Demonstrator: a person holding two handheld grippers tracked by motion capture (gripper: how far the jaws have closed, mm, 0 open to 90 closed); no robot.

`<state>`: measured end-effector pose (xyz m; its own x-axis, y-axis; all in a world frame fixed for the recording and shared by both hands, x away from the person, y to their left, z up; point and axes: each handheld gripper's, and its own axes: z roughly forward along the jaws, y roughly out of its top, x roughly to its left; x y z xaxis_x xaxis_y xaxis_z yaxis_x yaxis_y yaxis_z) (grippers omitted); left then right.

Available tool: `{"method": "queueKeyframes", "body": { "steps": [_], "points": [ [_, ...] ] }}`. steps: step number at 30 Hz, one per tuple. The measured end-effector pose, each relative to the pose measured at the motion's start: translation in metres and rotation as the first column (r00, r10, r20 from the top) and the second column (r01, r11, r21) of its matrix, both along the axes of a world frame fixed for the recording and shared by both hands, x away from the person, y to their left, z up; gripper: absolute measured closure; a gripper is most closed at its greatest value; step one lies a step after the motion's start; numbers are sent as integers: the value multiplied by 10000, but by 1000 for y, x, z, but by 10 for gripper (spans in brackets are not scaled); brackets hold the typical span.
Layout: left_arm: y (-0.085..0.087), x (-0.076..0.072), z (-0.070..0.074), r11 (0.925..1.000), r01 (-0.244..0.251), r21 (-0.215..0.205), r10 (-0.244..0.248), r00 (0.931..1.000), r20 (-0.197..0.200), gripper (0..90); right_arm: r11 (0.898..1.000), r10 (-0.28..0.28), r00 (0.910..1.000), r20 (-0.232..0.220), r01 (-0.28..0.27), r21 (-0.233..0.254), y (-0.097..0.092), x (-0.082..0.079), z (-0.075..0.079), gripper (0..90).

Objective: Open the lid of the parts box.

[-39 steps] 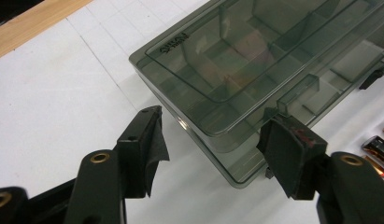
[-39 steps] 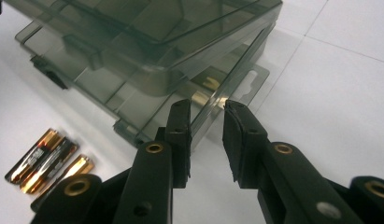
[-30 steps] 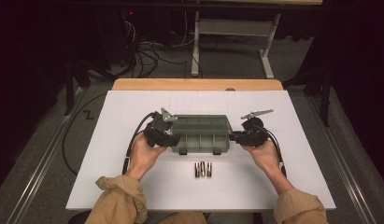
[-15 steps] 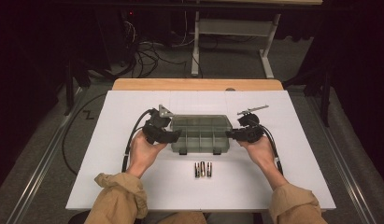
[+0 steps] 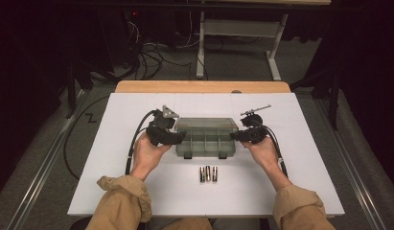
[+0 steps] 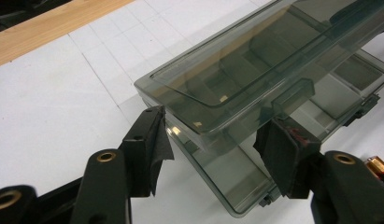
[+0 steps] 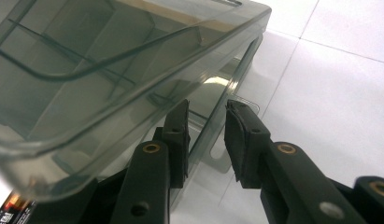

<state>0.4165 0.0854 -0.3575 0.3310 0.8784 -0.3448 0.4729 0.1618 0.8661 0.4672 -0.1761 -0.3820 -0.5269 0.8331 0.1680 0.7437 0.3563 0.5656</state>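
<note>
Between the earlier frames and this one, the clear lid of the smoky plastic organizer box (image 5: 206,137) had lifted off its base, while both hands stayed at the box's two ends. In the high view the box sat at the middle of the white board (image 5: 113,182), with the left gripper (image 5: 178,137) at its left end and the right gripper (image 5: 236,135) at its right end. Three small batteries (image 5: 208,173) lay side by side on the board just below the box, toward the lower centre of the frame. In the left gripper view the raised lid (image 6: 255,60) slanted across the upper right, its corner hanging between the two black jaws, which stood wide; their pads did not visibly press on the plastic. Those jaws had just narrowed slightly. A battery (image 6: 379,164) peeked in at the right edge of that view. In the right gripper view the jaws stood apart with a gap between them, just under the lid's rim (image 7: 133,98), straddling the end wall of the base; they had just been opening a little, and no pad could be seen clamping anything. The person's tan sleeves (image 5: 122,203) came in from the bottom of the high view.
</note>
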Motion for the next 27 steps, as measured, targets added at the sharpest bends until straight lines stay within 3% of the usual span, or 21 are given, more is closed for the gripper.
{"method": "queueKeyframes", "body": {
  "steps": [17, 27],
  "points": [
    [0, 9, 1, 9998, -148, 136, 148, 9999, 11, 436, 9987, -76, 10000, -38, 74, -497, 7, 3, 0, 714],
    [0, 19, 3, 9997, -245, 90, 246, 9997, -71, 469, 9987, -73, 9999, -85, 69, -507, 7, 3, 0, 715]
  ]
}}
